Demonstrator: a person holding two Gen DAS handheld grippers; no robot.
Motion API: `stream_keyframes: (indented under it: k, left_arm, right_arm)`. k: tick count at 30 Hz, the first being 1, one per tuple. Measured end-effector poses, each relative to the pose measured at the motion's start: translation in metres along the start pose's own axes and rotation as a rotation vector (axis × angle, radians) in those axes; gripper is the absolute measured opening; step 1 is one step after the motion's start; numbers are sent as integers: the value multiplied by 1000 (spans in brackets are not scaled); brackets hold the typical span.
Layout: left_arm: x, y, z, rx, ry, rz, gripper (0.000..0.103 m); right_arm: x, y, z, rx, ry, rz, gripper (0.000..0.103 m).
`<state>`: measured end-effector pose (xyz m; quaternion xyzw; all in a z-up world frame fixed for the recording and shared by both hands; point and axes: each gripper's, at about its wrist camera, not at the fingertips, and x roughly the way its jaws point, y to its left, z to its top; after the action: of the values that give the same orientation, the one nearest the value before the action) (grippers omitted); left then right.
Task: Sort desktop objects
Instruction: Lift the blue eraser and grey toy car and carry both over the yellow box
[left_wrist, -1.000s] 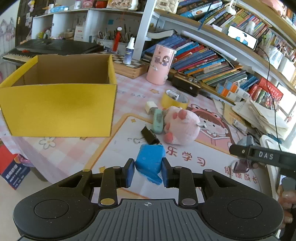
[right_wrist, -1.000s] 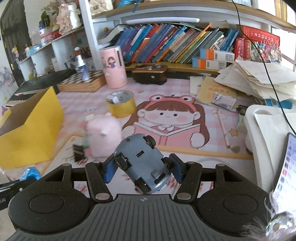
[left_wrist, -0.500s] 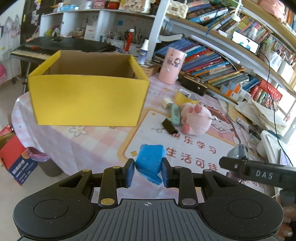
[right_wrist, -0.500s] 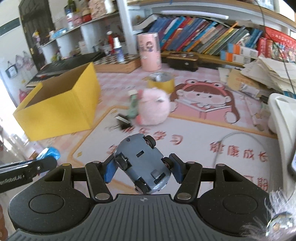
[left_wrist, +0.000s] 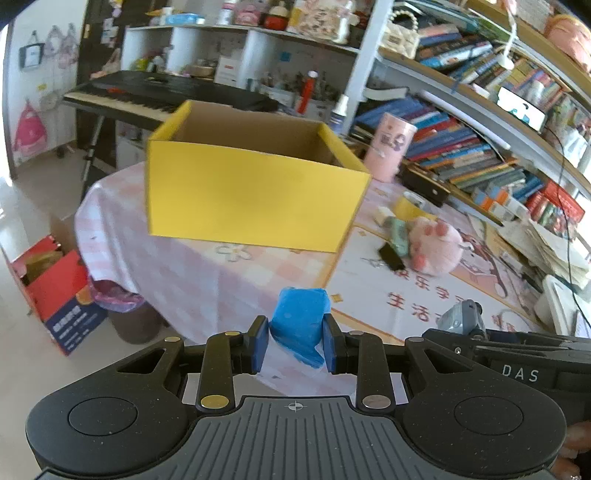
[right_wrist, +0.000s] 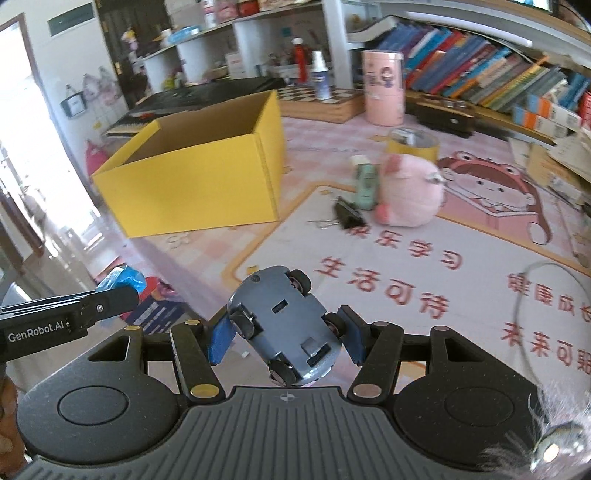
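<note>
My left gripper (left_wrist: 294, 345) is shut on a crumpled blue packet (left_wrist: 300, 323), held above the table's near edge. My right gripper (right_wrist: 284, 341) is shut on a grey-blue toy car (right_wrist: 282, 323) turned underside up. An open yellow cardboard box (left_wrist: 251, 199) stands ahead on the pink checked tablecloth; the right wrist view has the box (right_wrist: 199, 188) at the upper left. The right wrist view catches the left gripper's finger and the blue packet (right_wrist: 123, 280) at the left edge. The toy car (left_wrist: 461, 319) shows at the lower right of the left wrist view.
A pink plush pig (right_wrist: 410, 192), a green stapler-like item (right_wrist: 365, 181), a black binder clip (right_wrist: 349, 216) and a yellow tape roll (right_wrist: 413, 146) lie right of the box. A pink cylinder (right_wrist: 382, 86) and bookshelves stand behind. A red carton (left_wrist: 55, 291) sits on the floor.
Both grippers have swung left toward the table's near corner with their loads. The yellow box has shifted toward the centre of both views, and the floor and red carton have come into sight.
</note>
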<state>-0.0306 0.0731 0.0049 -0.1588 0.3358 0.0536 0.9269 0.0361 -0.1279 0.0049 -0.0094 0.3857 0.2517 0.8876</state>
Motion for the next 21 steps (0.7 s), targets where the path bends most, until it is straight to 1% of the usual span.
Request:
stream_keyframes:
  k: [11,21]
  left_arm:
    - [-16,26,1,-40,-44,48,29]
    - [-15,32,5,-31,-57,31,29]
  right_arm:
    - [7,32,5,-76,-4,56,57]
    - [10,39,7,-76,-4,51,57]
